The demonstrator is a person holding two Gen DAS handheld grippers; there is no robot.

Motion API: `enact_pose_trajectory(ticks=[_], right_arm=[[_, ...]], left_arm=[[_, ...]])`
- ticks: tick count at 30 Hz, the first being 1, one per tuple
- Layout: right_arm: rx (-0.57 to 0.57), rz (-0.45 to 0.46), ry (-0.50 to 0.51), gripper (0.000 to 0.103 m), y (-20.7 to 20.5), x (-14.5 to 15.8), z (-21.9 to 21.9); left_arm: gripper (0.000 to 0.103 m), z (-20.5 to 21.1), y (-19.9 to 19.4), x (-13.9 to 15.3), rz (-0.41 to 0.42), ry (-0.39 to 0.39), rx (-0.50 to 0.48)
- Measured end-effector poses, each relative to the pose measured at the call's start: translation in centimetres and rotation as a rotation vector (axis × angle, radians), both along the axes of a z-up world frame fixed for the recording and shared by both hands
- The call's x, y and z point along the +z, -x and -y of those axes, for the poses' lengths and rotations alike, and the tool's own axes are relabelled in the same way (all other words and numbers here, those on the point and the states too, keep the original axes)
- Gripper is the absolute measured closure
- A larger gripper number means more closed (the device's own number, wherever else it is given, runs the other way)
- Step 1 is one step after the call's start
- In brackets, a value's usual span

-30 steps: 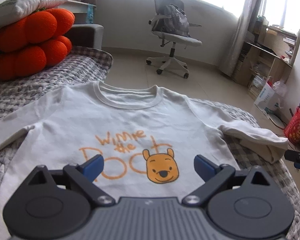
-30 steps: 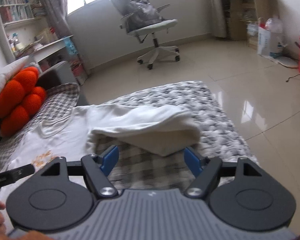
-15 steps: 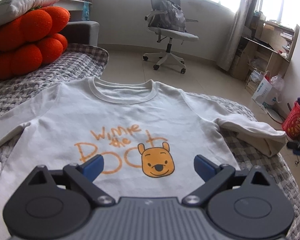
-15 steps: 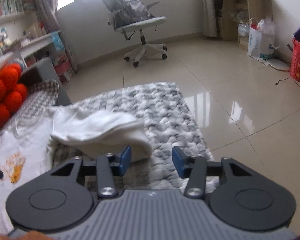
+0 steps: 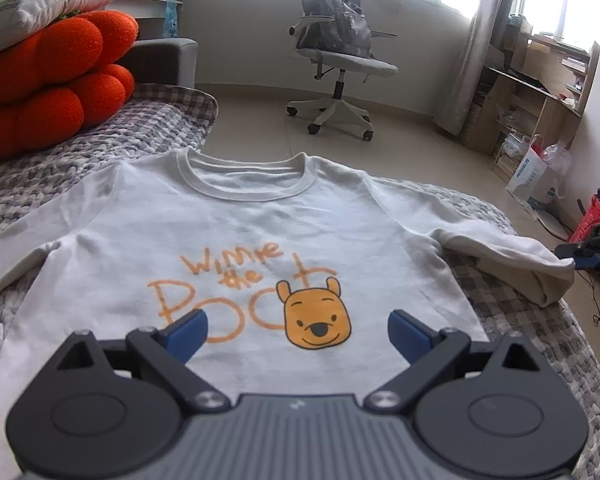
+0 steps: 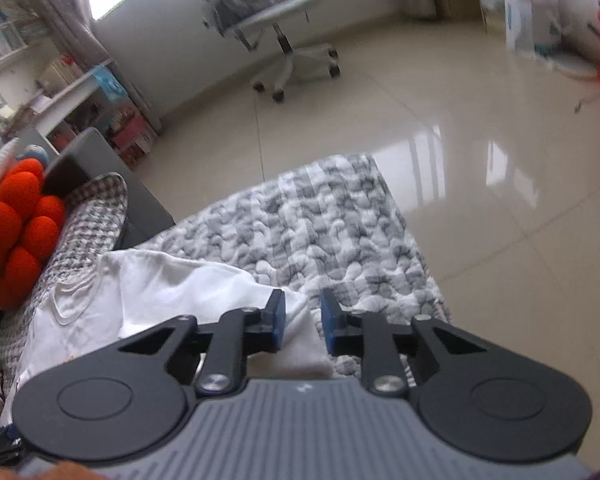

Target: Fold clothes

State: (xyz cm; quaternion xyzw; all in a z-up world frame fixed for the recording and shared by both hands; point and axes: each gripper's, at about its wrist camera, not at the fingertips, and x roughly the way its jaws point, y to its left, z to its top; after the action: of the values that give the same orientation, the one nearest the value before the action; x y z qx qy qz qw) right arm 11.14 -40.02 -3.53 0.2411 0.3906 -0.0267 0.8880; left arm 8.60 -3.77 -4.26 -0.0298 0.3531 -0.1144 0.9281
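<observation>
A white sweatshirt (image 5: pixel 260 220) with an orange bear print lies flat, front up, on a grey quilted blanket (image 5: pixel 520 320). My left gripper (image 5: pixel 298 332) hovers open over its lower front, with nothing between the fingers. The shirt's right sleeve (image 5: pixel 500 248) is folded back on itself near the blanket's right edge. At that sleeve's end, my right gripper (image 6: pixel 302 322) has its jaws closing, with the white cuff (image 6: pixel 300 344) lying between the blue pads. That same gripper (image 5: pixel 576 256) shows in the left wrist view at the sleeve's end.
Orange cushions (image 5: pixel 52 88) under a white pillow (image 5: pixel 40 8) are stacked at the far left. Beyond the blanket's edge is tiled floor (image 6: pixel 480 168) with an office chair (image 5: pixel 336 60). Shelves (image 5: pixel 540 92), a bag and a red basket (image 5: pixel 592 220) line the right wall.
The right gripper swung over to the end of the folded sleeve, and its jaws narrowed from wide to a small gap around the cuff. The left gripper stayed put.
</observation>
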Motion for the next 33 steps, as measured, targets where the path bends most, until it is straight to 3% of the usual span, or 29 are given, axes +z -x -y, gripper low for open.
enact_pose_trajectory(ticks=[3,4,7,18,21,25,33], right_arm=[[0.002,-0.063,-0.026,0.086,-0.8,-0.6,0.3],[0.003,-0.083,-0.02,0.094,-0.9,-0.8,0.2],[-0.007,-0.095,0.008,0.096,-0.7,-0.3,0.1],[-0.079,0.15,0.177,0.097,1.8,7.5,-2.5],[-0.116,0.219,0.203,0.097,2.9,8.3,-3.0],[-0.192,0.24,0.142,0.097,4.8,6.5,-2.6],[-0.348,0.157,-0.029,0.097,10.5,-0.4,-1.2]], left_arm=[[0.006,0.1,0.0,0.0,-0.003,-0.001,-0.001],[0.006,0.1,0.0,-0.1,-0.004,-0.001,-0.002],[0.006,0.0,-0.1,-0.1,-0.005,-0.005,-0.001],[0.006,-0.5,-0.2,0.0,-0.015,0.012,0.014],[0.006,-0.4,-0.1,0.0,-0.017,0.014,0.006],[0.006,-0.3,-0.1,0.0,-0.019,0.015,0.002],[0.006,-0.4,-0.3,-0.1,-0.026,0.014,0.003]])
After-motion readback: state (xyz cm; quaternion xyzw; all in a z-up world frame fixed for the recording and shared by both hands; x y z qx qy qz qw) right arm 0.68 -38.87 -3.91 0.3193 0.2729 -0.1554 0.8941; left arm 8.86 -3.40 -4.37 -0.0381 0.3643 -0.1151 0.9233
